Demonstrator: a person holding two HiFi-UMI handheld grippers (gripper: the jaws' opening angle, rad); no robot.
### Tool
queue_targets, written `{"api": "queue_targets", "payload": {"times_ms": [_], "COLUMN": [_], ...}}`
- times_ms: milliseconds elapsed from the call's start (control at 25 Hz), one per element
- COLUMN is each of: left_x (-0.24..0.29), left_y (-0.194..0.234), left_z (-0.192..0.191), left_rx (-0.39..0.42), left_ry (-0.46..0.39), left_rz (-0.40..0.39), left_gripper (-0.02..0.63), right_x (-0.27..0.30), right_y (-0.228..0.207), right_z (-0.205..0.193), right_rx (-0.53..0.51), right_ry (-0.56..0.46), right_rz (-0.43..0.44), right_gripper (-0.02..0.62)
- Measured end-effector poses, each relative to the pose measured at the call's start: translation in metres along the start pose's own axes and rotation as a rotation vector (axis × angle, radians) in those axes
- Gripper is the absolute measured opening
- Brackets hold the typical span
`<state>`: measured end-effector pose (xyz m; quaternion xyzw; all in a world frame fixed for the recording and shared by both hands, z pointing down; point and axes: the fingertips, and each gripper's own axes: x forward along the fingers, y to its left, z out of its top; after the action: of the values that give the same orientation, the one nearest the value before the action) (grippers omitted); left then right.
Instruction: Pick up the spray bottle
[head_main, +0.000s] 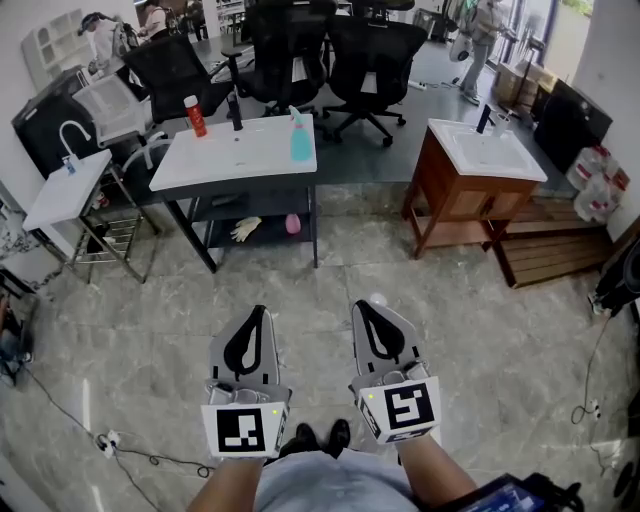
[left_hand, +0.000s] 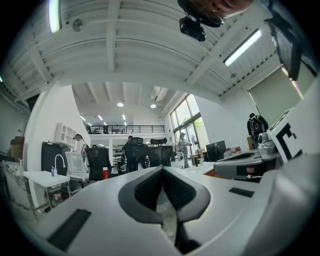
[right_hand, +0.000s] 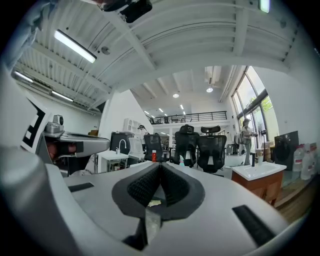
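Observation:
The spray bottle (head_main: 300, 140), pale blue with a pink trigger head, stands upright on the right end of a white sink top (head_main: 240, 155) across the room. In the right gripper view the spray bottle (right_hand: 181, 161) shows small, just right of the jaw tips. A red bottle (head_main: 195, 115) and a black tap (head_main: 235, 110) stand on the same top. My left gripper (head_main: 258, 312) and right gripper (head_main: 362, 308) are held level close to my body, far from the bottle. Both are shut with nothing between their jaws, seen also at left gripper (left_hand: 161, 170) and right gripper (right_hand: 160, 165).
A wooden vanity (head_main: 450, 195) with a white basin stands at the right, a small white sink (head_main: 65, 190) on a metal frame at the left. Black office chairs (head_main: 290, 50) sit behind the sink top. A glove (head_main: 245, 228) lies on its lower shelf. Cables (head_main: 110, 440) trail on the tiled floor.

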<state>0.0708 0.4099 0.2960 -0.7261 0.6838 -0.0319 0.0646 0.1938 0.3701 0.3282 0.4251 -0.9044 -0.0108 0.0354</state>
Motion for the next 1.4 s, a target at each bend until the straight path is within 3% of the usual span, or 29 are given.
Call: {"api": "queue_targets", "payload": {"times_ms": [200, 560, 1040, 1400], "left_x": [0.000, 0.039, 0.176, 0.263], "left_y": [-0.005, 0.034, 0.132, 0.201], "left_z": [-0.017, -0.039, -0.065, -0.056], "left_rx": [-0.032, -0.034, -0.044, 0.018], "left_ry": [0.018, 0.042, 0.062, 0.021], "left_rz": [0.032, 0.070, 0.038, -0.016], "left_gripper": [0.018, 0.018, 0.018, 0.018], "right_x": [0.002, 0.059, 0.233, 0.323], "right_y": [-0.011, -0.016, -0.036, -0.051], "right_z": [-0.019, -0.027, -0.028, 0.003], "right_rx": [-0.008, -0.001, 0.009, -0.008], "right_ry": [0.035, 0.041, 0.056, 0.013], "right_rz": [0.009, 0.044, 0.005, -0.066], "right_gripper": [0.040, 0.062, 0.071, 0.071]}}
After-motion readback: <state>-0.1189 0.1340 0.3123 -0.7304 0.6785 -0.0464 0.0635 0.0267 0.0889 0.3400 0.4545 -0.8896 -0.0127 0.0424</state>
